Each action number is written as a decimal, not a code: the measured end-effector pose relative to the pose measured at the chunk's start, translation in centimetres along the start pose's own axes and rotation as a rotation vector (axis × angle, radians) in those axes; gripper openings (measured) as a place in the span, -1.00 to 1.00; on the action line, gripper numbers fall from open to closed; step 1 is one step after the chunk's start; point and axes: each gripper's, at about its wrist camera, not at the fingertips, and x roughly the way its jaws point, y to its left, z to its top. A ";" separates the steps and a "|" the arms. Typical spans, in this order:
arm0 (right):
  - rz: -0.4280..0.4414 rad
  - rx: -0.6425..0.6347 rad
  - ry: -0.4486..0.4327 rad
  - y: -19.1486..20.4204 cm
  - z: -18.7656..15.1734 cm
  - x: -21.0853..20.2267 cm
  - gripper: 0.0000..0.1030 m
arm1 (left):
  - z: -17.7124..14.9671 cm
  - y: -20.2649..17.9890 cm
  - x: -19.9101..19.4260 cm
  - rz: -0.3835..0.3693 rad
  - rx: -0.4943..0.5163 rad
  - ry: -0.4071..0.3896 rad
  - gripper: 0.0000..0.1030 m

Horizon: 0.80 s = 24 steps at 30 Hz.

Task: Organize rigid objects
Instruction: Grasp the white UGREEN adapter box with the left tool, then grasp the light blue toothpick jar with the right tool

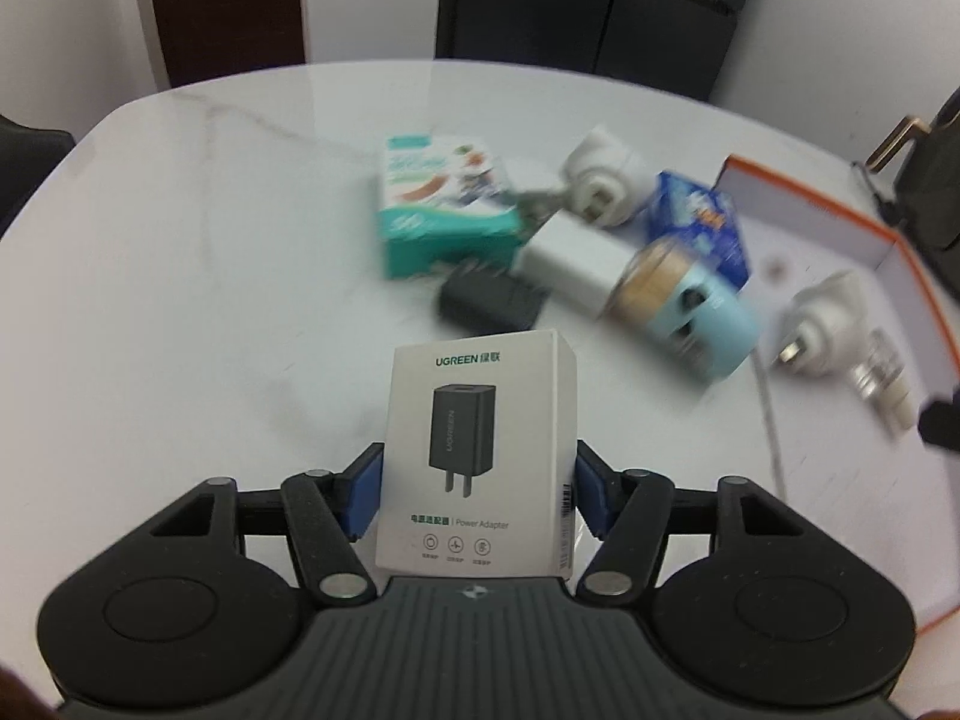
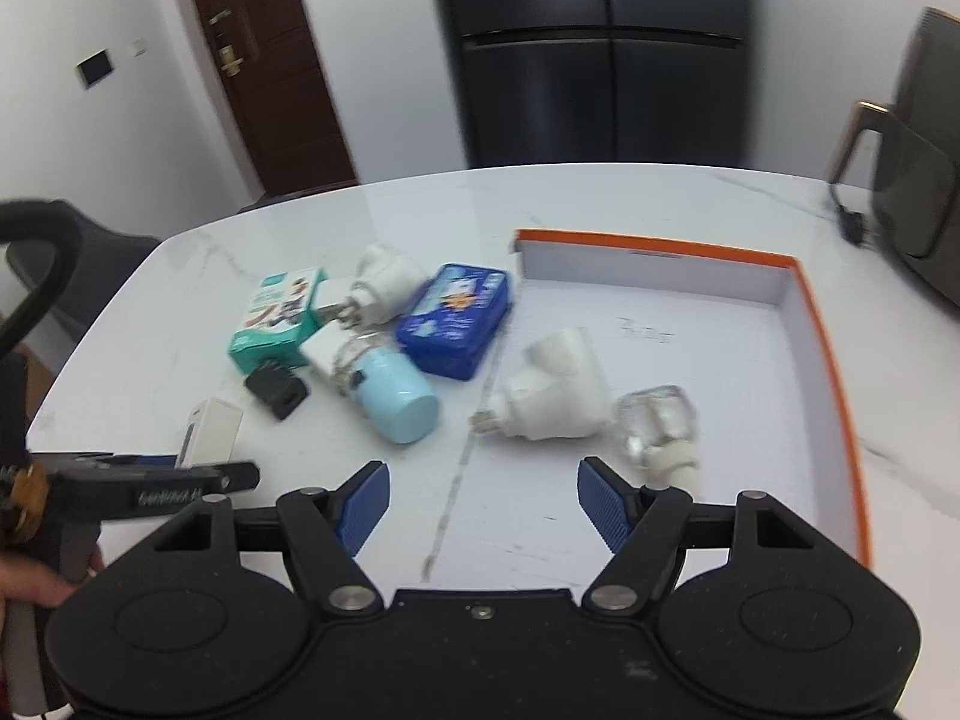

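Left wrist view: your left gripper [image 1: 477, 480] pinches the white charger box [image 1: 480, 456] | right gripper [image 2: 483, 507] spread, empty | orange tray [image 2: 834, 360] at 2 o'clock.

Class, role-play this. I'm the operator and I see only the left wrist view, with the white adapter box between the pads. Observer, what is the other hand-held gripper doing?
Observer: The right hand-held gripper is open, with nothing between its pads.
Operator: What is in front of it?
Observer: The near floor of the orange-rimmed tray, with the white plug adapter just beyond.
Operator: Anything on my own side?
Observer: A hand grips the handle of the left hand-held gripper.
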 end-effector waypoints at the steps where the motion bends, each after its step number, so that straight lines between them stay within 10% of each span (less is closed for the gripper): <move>1: 0.009 -0.012 0.003 0.4 0.0 0.4 0.61 | -0.1 0.3 0.0 0.017 0.005 0.017 0.25; 7: 0.044 -0.123 0.016 3.1 1.8 3.6 0.62 | -0.4 2.0 0.3 0.033 0.002 0.009 0.52; 12: 0.052 -0.228 0.055 4.7 3.6 7.4 0.62 | -0.9 2.0 0.6 0.035 0.036 -0.023 0.15; 24: 0.059 -0.304 0.185 6.8 4.9 15.5 0.48 | -0.3 3.9 -1.7 -0.007 -0.047 -0.052 0.14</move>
